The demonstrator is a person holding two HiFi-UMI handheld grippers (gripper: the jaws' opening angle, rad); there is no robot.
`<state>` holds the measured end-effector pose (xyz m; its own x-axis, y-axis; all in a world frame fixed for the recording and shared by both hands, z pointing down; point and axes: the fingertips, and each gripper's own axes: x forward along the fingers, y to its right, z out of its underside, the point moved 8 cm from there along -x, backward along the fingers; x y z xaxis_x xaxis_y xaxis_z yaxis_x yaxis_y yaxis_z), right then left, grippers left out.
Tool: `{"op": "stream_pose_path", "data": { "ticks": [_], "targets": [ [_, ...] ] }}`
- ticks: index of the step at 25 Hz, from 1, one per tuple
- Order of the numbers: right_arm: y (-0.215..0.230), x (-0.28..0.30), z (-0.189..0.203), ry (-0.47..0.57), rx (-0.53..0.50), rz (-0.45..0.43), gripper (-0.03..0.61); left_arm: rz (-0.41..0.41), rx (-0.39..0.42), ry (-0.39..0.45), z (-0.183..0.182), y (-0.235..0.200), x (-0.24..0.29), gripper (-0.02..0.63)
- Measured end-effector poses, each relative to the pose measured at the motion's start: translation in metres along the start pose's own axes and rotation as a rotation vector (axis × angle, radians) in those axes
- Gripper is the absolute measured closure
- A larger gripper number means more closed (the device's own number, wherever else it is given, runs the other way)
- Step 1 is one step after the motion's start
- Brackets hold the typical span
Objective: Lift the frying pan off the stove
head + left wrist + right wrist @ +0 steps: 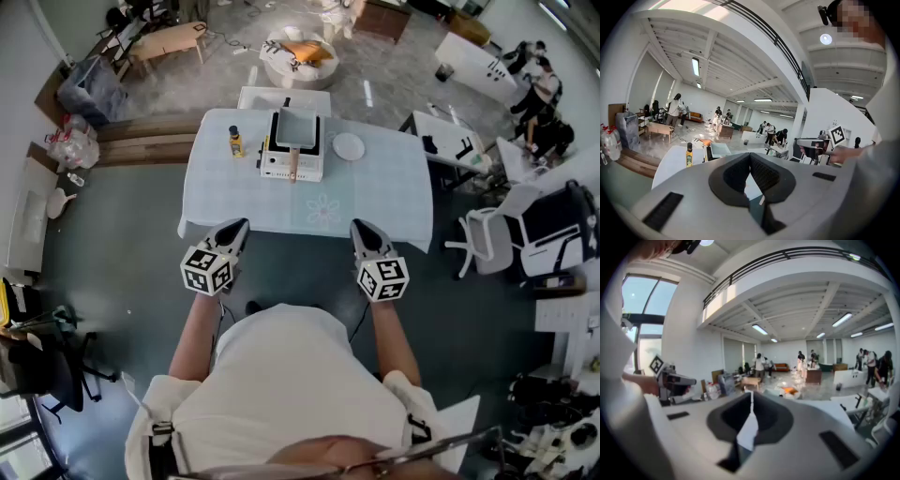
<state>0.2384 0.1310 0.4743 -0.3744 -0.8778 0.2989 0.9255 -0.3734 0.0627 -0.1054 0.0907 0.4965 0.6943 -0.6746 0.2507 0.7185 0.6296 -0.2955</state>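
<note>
Head view: frying pan (296, 127) lies well beyond left gripper (240, 225) and right gripper (359, 226), both closed.

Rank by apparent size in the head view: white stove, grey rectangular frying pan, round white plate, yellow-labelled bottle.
Largest to smallest:
1. white stove
2. grey rectangular frying pan
3. round white plate
4. yellow-labelled bottle
All stand similarly far from the camera.

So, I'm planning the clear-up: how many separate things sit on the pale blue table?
4: a small yellow bottle at left, a white tabletop stove mid-table, a grey square frying pan on it, a round white plate at right. Something small could hide behind the stove.
</note>
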Motion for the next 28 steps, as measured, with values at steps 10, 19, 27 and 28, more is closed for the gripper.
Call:
{"op": "stream_pose_path", "data": {
  "ticks": [10,19,27,28],
  "targets": [
    [-0.009,0.001,-0.004,0.003,-0.002,0.005,0.544,0.003,-0.008,-0.01,0.002,-0.006,-0.005,0.584],
    [-0.016,0.004,-0.005,0.006,0.022,0.023,0.543,0.01,-0.011,-0.015,0.002,-0.016,-0.008,0.584],
    [-0.037,0.01,-0.006,-0.003,0.025,0.033,0.543,0.025,-0.011,-0.031,0.004,-0.033,-0.019,0.584],
    [-0.04,0.012,-0.006,-0.003,0.028,0.035,0.543,0.03,-0.01,-0.034,0.005,-0.035,-0.021,0.584]
  ]
}}
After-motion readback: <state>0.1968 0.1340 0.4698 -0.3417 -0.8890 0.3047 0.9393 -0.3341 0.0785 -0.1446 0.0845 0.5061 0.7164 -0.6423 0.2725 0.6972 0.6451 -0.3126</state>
